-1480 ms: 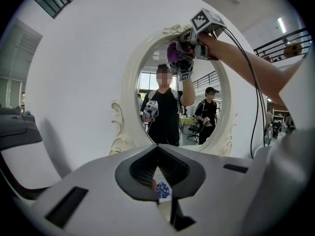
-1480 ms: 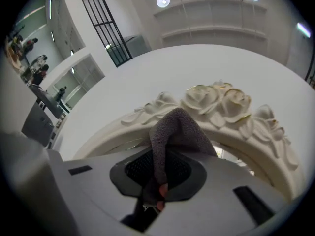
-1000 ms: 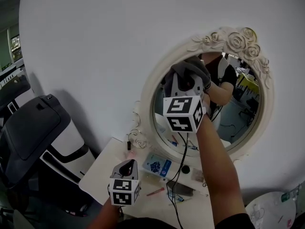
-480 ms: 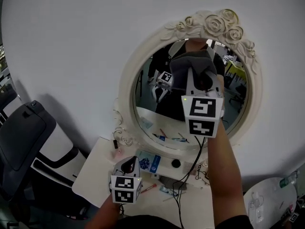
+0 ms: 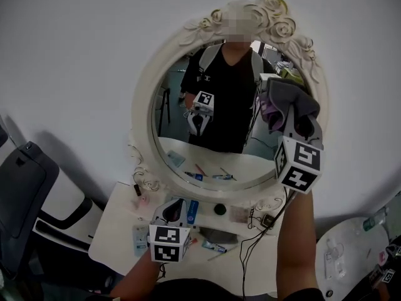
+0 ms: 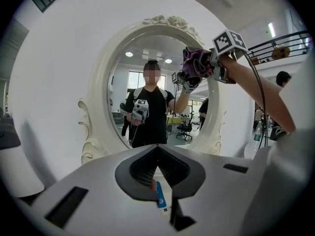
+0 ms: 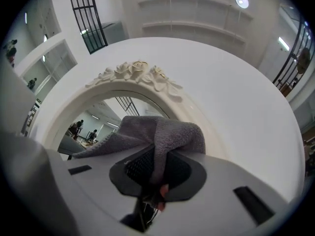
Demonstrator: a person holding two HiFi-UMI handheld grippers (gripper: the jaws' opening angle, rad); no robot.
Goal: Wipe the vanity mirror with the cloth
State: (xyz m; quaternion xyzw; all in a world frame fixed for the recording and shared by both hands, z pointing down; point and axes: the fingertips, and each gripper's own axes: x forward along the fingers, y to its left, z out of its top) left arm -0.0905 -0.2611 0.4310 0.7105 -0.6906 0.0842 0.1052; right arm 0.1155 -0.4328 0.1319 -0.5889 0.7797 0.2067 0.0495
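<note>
Cloth (image 7: 162, 132) gripped by right tongs (image 7: 156, 154) at mirror (image 5: 188, 105) rim; left tongs (image 6: 157, 149) closed, empty, above white table (image 5: 119, 231).

White table (image 5: 113, 237); blue packet (image 5: 192, 210) and tube (image 5: 212, 246) on it

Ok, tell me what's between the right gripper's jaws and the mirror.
Only the grey cloth, clamped in the right gripper, lies before the vanity mirror; the right gripper view shows it.

No text is legible. The blue packet (image 5: 192, 211) on the vanity table (image 5: 118, 227) and a pale chest mark (image 5: 204, 78) reflected in the vanity mirror (image 5: 175, 130) may carry print, too small to read.
</note>
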